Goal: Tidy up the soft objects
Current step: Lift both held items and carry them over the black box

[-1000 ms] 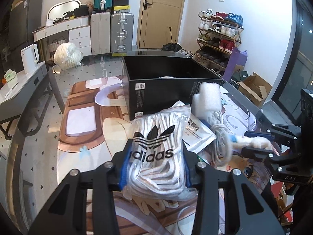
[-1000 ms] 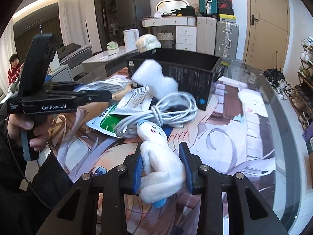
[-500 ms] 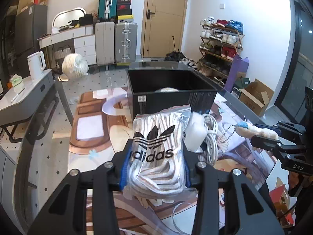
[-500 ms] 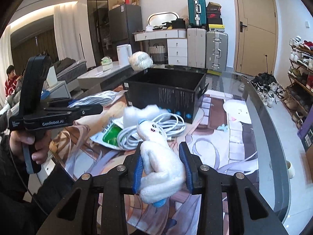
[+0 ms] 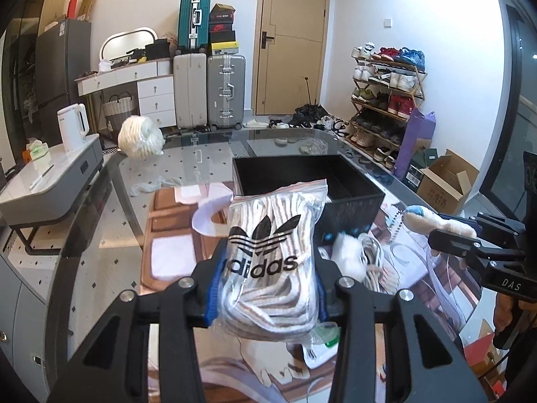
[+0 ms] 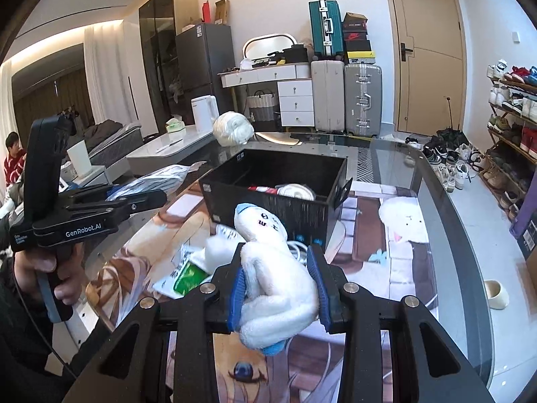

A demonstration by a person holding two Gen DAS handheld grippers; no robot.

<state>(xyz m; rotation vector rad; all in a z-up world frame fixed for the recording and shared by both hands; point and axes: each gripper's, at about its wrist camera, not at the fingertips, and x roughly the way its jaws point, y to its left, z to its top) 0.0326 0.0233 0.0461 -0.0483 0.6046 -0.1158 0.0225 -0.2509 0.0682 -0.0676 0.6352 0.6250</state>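
We have the left gripper [image 5: 265, 297] clamped on the bagged socks [image 5: 273, 258] and the right gripper [image 6: 278, 288] on the plush toy [image 6: 272, 268], both short of the black box [image 6: 285, 194], while foam [image 6: 214, 250] and cable [image 5: 371, 255] wait on the desk [image 6: 402, 258].

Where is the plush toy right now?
The plush toy is clamped in the right gripper, centre-bottom of the right wrist view, held above the table short of the black box.

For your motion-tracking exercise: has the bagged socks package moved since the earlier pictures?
Yes. The socks package, clamped in the left gripper, has risen: it now overlaps the black box, having sat below it.
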